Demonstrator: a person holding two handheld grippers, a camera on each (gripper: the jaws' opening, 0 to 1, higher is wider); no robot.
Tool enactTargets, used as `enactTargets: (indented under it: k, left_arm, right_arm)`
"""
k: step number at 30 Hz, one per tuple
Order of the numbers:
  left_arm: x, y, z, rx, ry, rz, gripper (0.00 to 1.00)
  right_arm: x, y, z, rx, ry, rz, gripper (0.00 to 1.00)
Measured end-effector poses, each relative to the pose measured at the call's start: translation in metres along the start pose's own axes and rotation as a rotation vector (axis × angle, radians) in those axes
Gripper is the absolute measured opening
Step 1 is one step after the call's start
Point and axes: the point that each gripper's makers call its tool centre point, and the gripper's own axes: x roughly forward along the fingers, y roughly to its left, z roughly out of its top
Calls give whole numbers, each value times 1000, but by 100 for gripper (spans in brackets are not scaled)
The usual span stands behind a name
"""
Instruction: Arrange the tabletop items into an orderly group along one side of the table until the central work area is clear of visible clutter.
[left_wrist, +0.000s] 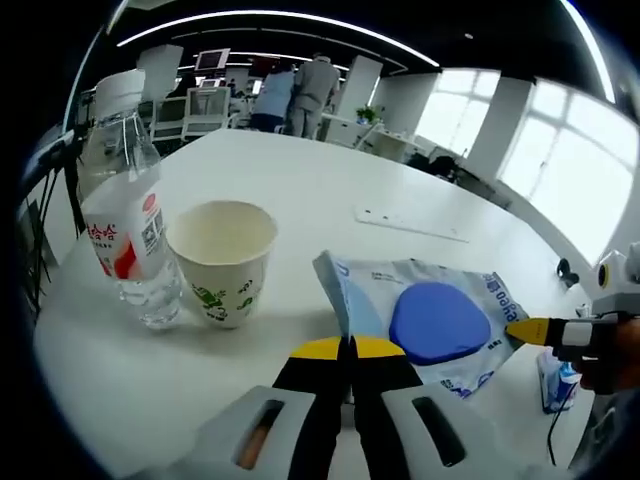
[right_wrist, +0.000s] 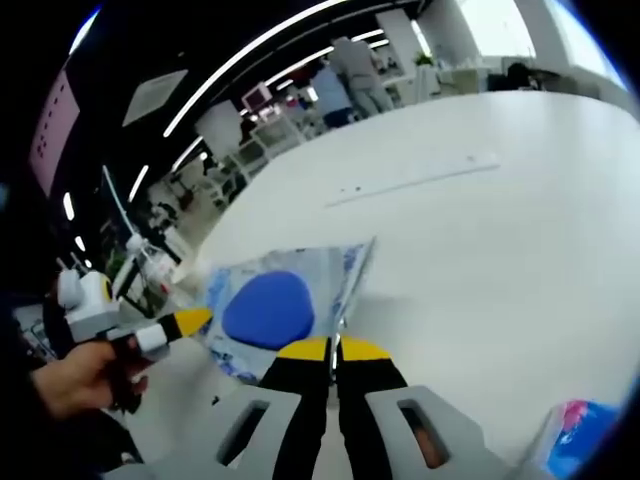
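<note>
A clear plastic packet (left_wrist: 440, 322) with a round blue pad inside lies across the white table (left_wrist: 300, 170). My left gripper (left_wrist: 350, 346) is shut with its yellow tips on the packet's near edge. My right gripper (left_wrist: 527, 331) comes in from the right, its yellow tip at the packet's far edge. In the right gripper view the same packet (right_wrist: 270, 308) sits just ahead of my shut right gripper (right_wrist: 333, 348), whose tips meet its edge, and the left gripper (right_wrist: 188, 322) holds the opposite side. A water bottle (left_wrist: 125, 240) and a paper cup (left_wrist: 222, 260) stand to the left.
A thin white strip (left_wrist: 410, 222) lies farther out on the table, also seen as a strip (right_wrist: 415, 180) in the right gripper view. A small blue and pink packet (right_wrist: 582, 430) sits near the table edge. Desks, chairs and two people (left_wrist: 300, 95) are beyond.
</note>
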Motion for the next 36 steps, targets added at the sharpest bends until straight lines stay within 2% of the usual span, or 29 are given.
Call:
enactTargets:
  k: [13,36]
  left_arm:
    - [18,-1,9,15,22,-3,1]
    - [41,17,13,-5,60,64,1]
  right_arm:
    - [8,-8,6,43,-30,1,0]
    - [42,-14,13,98,-11,23,0]
